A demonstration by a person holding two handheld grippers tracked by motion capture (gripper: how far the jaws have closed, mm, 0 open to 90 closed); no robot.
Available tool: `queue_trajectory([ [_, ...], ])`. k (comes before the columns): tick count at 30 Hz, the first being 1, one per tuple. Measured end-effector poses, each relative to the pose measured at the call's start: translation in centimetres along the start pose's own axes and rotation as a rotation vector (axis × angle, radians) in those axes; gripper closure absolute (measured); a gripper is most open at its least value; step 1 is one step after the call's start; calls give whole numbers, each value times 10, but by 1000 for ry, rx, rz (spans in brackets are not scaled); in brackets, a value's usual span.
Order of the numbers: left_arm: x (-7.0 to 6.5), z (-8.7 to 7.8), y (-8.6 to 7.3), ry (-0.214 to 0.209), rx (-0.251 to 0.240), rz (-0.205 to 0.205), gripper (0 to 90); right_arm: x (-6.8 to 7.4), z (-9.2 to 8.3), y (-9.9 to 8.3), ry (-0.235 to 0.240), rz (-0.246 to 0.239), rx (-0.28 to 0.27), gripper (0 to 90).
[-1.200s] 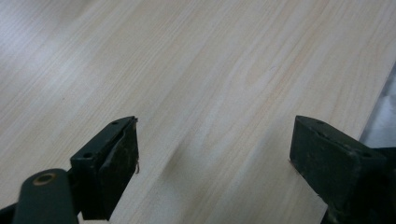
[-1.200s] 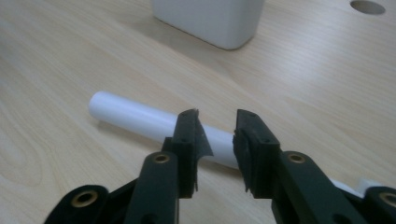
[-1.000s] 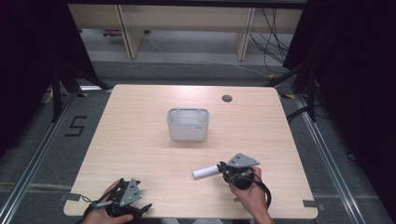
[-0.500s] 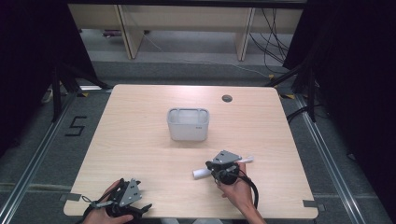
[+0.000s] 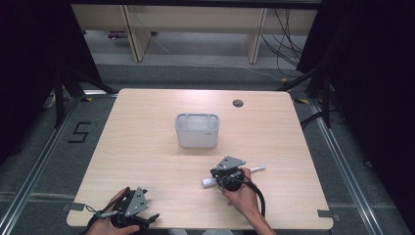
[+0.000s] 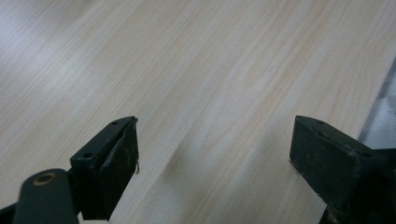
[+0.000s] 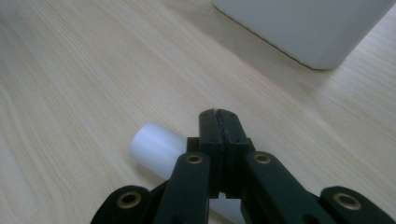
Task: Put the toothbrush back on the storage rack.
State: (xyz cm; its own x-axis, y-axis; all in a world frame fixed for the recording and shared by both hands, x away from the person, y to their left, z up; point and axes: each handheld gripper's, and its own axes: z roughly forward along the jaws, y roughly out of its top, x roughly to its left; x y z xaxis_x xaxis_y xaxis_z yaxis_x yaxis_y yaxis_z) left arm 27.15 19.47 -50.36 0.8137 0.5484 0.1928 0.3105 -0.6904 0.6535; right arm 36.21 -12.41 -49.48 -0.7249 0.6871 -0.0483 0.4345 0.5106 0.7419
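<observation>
A white tube (image 5: 258, 168) lies on the wooden table (image 5: 147, 142) near the front right. My right gripper (image 5: 228, 172) sits over the tube's middle, and both tube ends stick out from under it. In the right gripper view the right gripper (image 7: 218, 114) has its jaws pressed flat together with nothing between them, while the tube (image 7: 156, 149) lies below and to the left. My left gripper (image 5: 129, 208) rests at the front left corner. In the left gripper view the left gripper (image 6: 212, 154) stands wide open over bare wood.
A white rectangular bin (image 5: 197, 129) stands at the table's middle, just beyond the right gripper, and its wall (image 7: 303, 28) shows close ahead. A round cable hole (image 5: 238, 103) sits at the back right. The table's front edge runs close by both hands.
My right gripper has slid left from the tube's right end to over its middle. The left hand has stayed put.
</observation>
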Motion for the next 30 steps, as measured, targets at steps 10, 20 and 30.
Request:
queue_trajectory([
  [10,1,-1,0,-4,12,17,152,2,7,2,8,-1,25,900],
  [20,0,-1,0,-2,-4,1,153,5,5,0,34,-10,47,899],
  [30,0,-1,0,3,2,5,153,10,-2,-9,51,20,63,895],
])
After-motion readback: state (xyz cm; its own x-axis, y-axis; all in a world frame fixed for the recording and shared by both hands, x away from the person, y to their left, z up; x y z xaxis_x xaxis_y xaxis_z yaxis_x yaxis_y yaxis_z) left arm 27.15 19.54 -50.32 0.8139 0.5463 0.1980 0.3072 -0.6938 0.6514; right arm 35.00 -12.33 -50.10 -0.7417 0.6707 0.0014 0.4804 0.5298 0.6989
